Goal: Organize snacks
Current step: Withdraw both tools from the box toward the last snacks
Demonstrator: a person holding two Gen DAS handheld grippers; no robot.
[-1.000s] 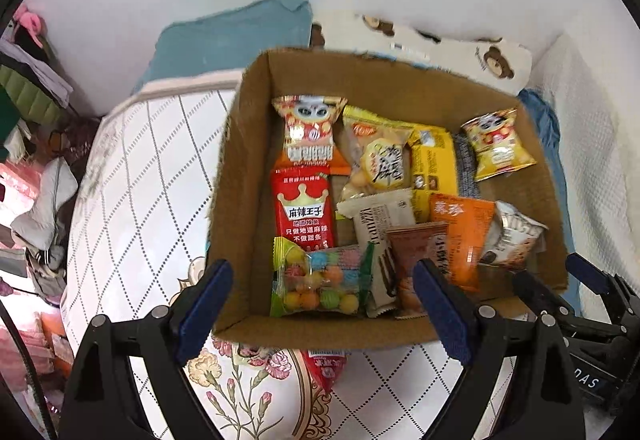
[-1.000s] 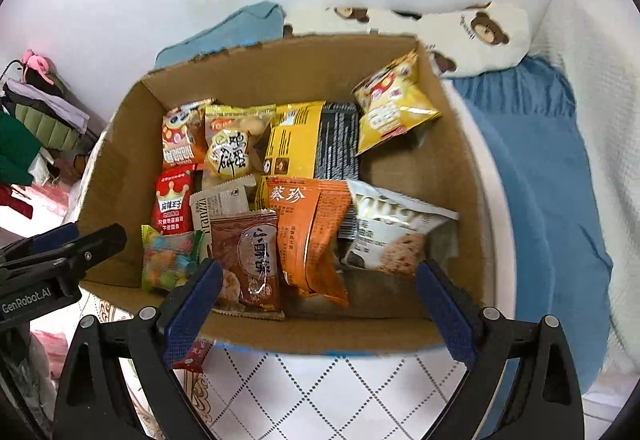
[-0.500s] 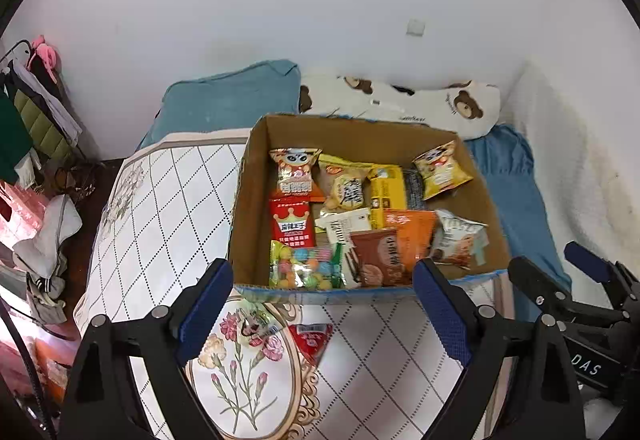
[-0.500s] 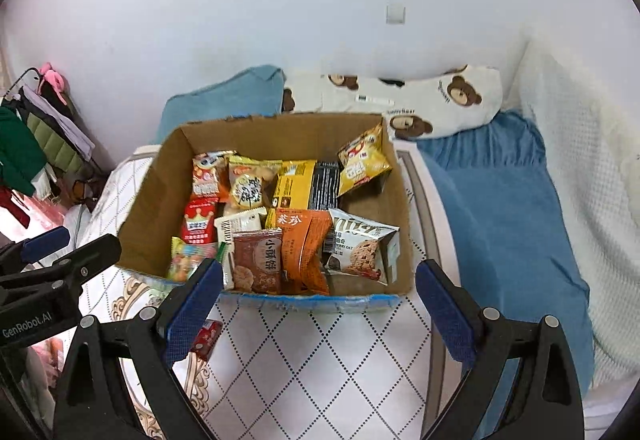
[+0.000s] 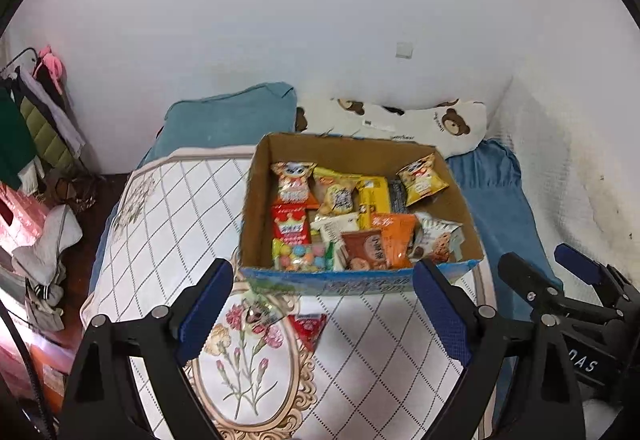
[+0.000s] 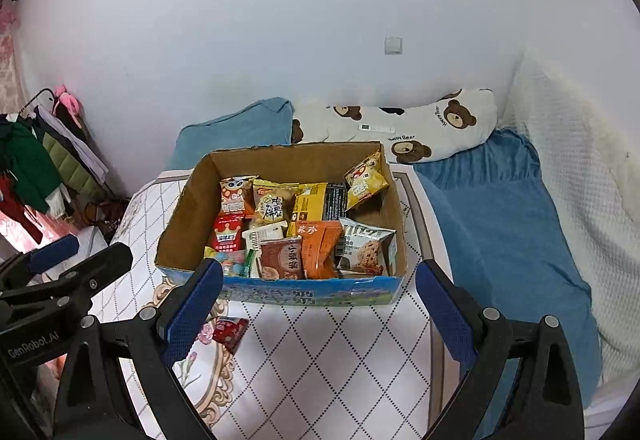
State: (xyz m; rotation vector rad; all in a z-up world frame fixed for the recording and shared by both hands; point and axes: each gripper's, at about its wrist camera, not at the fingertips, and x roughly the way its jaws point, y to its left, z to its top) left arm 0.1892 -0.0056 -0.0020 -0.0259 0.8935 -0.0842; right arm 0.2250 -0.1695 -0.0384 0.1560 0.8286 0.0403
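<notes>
Snacks in bright foil packets [image 5: 352, 224] fill the brown cardboard box [image 5: 260, 195] on the quilted bed [image 5: 160, 240], gathered for tidiness; one small red packet [image 5: 308, 328] lies outside its near edge. Left hand-held gripper [image 5: 324, 316] and right hand-held gripper [image 6: 320, 316] hover, jaws spread, empty.

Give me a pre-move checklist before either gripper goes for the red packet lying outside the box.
1. Left gripper open, nothing between its fingers: ok.
2. Right gripper open, nothing between its fingers: ok.
3. Red packet in plain sight on the quilt, in front of the cardboard box: ok.
4. Nothing lying on the red packet: ok.
5. Room in the cardboard box for one more packet: ok, bare floor shows by the yellow bear packet.
6. All snacks inside the box: not ok, the red packet is out.
</notes>
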